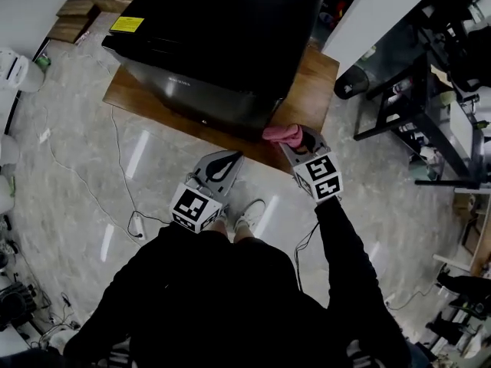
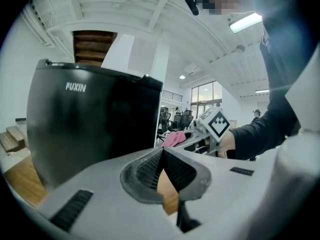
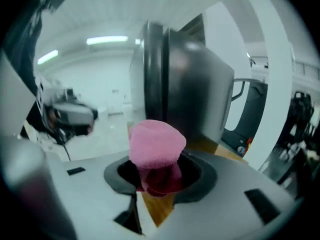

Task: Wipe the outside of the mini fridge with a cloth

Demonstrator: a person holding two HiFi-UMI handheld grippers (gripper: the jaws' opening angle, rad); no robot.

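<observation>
Pinching pink cloth (image 1: 282, 134), right gripper (image 1: 298, 139) at mini fridge (image 1: 222, 29) front corner; left gripper (image 1: 229, 159) pressed together, empty, over floor (image 1: 153, 167)

The fridge (image 1: 222, 29) is black, smooth and shiny. The cloth (image 1: 282, 134) is pink, soft and fuzzy. The board (image 1: 311, 83) under the fridge is smooth brown wood. The floor (image 1: 77, 182) is pale, shiny stone. The left gripper (image 1: 222, 163) and right gripper (image 1: 298, 139) are matt grey plastic with ribbed black pads (image 2: 147, 170).

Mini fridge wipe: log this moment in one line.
right gripper: shut on pink cloth | cloth at mini fridge front corner, contact unclear | left gripper: shut, empty, apart from fridge
</observation>
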